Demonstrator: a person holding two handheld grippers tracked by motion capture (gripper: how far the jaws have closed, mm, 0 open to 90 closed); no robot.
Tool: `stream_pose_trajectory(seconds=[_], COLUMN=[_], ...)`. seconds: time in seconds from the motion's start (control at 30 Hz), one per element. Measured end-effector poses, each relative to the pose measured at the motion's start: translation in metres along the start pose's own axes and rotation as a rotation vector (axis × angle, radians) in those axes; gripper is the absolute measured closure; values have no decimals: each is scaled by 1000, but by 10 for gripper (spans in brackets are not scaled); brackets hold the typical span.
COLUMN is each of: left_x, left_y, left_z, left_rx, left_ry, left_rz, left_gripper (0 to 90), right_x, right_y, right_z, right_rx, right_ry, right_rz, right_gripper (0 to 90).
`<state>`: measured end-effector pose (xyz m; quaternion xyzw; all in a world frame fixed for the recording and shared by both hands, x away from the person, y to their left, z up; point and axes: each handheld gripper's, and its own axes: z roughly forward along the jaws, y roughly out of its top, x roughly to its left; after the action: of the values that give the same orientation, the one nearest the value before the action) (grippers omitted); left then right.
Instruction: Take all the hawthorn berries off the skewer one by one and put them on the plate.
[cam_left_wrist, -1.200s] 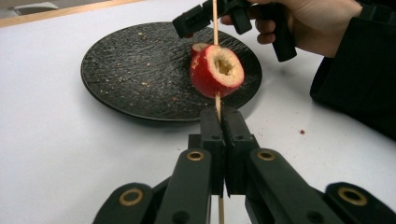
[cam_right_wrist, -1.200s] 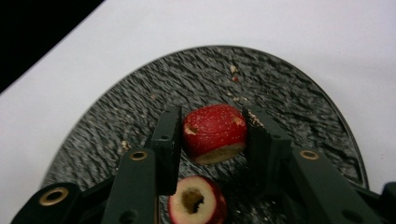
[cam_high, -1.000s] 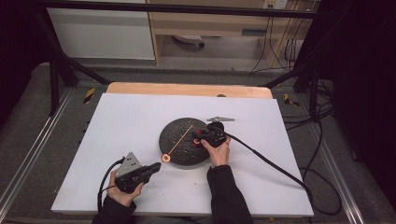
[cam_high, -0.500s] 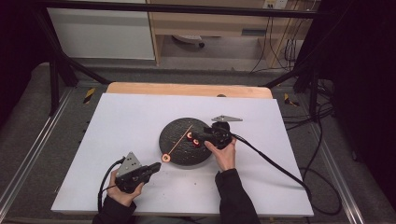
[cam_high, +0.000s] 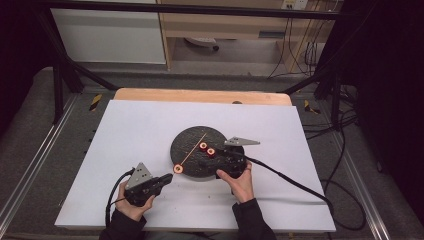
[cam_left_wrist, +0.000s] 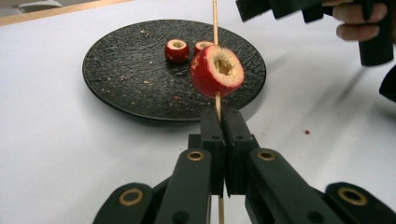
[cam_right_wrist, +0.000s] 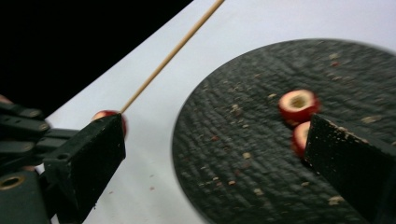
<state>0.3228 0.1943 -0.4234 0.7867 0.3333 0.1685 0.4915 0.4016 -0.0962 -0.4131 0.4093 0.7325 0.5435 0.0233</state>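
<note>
Fruit pieces are going onto a wooden skewer, and I judge the work about a third done: one piece is threaded, two wait on the plate.

White table (cam_high: 125, 140) spans the high view. Just right of its centre sits a round black plate (cam_high: 192, 145), rough-surfaced and flecked with crumbs.

My right gripper (cam_high: 227, 161) hangs over the plate's rim at about 4 o'clock. Its jaws are wide apart and hold nothing; in the right gripper view they frame the plate's near side, one jaw close beside the two loose pieces.

My left gripper (cam_high: 159, 181) rests off the plate, near 7 o'clock from it. Its jaws are closed on the skewer (cam_left_wrist: 215, 18), pinching the stick just below the threaded fruit. The stick slants up across the plate toward 1 o'clock.

Threaded fruit (cam_left_wrist: 216, 71) is red-skinned, pale inside, cored hollow, and sits at the plate's 7 o'clock edge, just above the closed jaws.

Two loose fruit pieces (cam_high: 207, 148) lie side by side near the plate's centre, small red rings with hollow cores.

Next, I reckon, the right gripper must come down around one loose piece, close gently so it does not crush, then line its hollow core up with the skewer's free tip.
</note>
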Motion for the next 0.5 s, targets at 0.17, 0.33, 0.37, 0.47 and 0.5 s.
stream_pose_trajectory(seconds=[0.17, 0.33, 0.37, 0.47, 0.5], left_x=[-2, -4, -5, -8, -9], left_y=[0, 2, 2, 4, 4], left_z=[3, 8, 9, 13, 15], left_rx=[5, 5, 5, 6, 7], left_ry=[-2, -10, -12, -17, -19], left_rz=[0, -1, 0, 4, 5], left_gripper=[883, 883, 883, 883, 883], right_x=[7, 11, 12, 13, 14], right_y=[-11, -15, -16, -18, -19], right_z=[6, 7, 7, 7, 7], right_rx=[-20, -31, -29, -29, -29], right_ry=[30, 52, 56, 76, 81], right_rz=[26, 33, 39, 42, 42], right_gripper=[69, 69, 72, 104, 114])
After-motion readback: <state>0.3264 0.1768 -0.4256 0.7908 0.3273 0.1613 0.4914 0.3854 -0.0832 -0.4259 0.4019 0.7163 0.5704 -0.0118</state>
